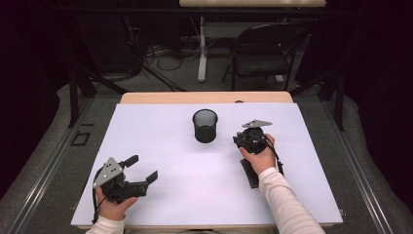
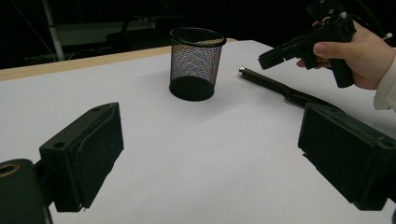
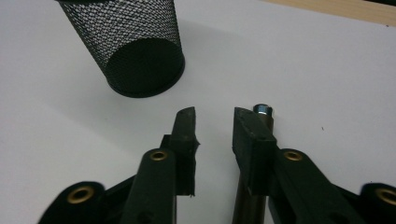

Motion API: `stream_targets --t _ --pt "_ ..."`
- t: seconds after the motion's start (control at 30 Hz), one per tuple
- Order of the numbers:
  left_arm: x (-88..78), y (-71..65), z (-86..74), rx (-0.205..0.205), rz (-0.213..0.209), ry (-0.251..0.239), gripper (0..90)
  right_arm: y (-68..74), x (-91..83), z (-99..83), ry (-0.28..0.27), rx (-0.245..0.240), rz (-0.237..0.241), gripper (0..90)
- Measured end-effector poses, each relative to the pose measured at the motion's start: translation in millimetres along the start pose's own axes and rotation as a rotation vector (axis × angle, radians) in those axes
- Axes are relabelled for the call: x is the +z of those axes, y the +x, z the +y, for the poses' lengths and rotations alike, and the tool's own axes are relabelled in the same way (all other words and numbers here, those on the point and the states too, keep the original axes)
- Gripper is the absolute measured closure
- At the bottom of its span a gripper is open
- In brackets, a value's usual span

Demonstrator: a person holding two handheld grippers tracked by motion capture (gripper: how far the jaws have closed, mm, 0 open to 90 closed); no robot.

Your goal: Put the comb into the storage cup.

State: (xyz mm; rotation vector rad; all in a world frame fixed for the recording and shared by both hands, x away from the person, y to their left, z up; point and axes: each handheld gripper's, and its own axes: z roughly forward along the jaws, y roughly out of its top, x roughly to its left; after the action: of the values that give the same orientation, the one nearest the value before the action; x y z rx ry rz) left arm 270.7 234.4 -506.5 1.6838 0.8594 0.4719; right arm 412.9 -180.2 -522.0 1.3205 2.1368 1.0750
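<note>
A black mesh cup point(image 1: 205, 126) point(image 2: 196, 63) point(image 3: 130, 46) stands upright at the middle back of the white sheet. To its right lies a black brush point(image 1: 251, 173) point(image 2: 275, 86), its metal-tipped handle end point(image 3: 263, 110) pointing toward the cup. My right gripper point(image 1: 242, 140) point(image 2: 271, 55) point(image 3: 214, 116) hovers just over that handle end. Its jaws stand narrowly apart with bare table between them, and the handle runs beneath the right-hand jaw. My left gripper point(image 1: 142, 168) point(image 2: 210, 149) rests at the near left, open wide and holding nothing.
The white sheet point(image 1: 160, 146) covers most of the wooden table point(image 1: 204, 97). A folding chair point(image 1: 263, 53) and floor cables lie beyond the far edge. Bare sheet lies between the two grippers and in front of the cup.
</note>
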Motion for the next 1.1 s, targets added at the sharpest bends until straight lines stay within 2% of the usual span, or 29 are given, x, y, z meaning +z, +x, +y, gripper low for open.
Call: stream_targets --t 0.07,0.1,0.27,0.67,0.8,1.1 --pt "0.2 0.1 -0.2 0.000 0.001 0.000 6.7 -1.0 1.4 -0.4 0.006 0.000 -0.001 75.1" --pt "0.3 0.1 -0.2 -0.001 0.000 0.000 6.8 -2.6 4.7 -1.4 0.014 0.015 0.002 79.8" --pt "0.6 0.1 -0.5 -0.001 0.001 0.005 7.0 -5.7 10.5 -3.6 0.034 0.027 0.013 89.8" --pt "0.7 0.1 -0.7 -0.002 -0.002 0.006 7.1 -10.0 21.5 -8.6 0.080 0.030 -0.011 90.0" --pt "0.7 0.3 -0.9 -0.004 -0.002 0.006 7.1 -11.0 24.5 -10.4 0.102 0.018 -0.029 90.0" --pt "0.9 0.4 -1.1 -0.005 -0.002 0.008 7.2 -15.3 25.4 -12.4 0.115 0.020 -0.051 90.0"
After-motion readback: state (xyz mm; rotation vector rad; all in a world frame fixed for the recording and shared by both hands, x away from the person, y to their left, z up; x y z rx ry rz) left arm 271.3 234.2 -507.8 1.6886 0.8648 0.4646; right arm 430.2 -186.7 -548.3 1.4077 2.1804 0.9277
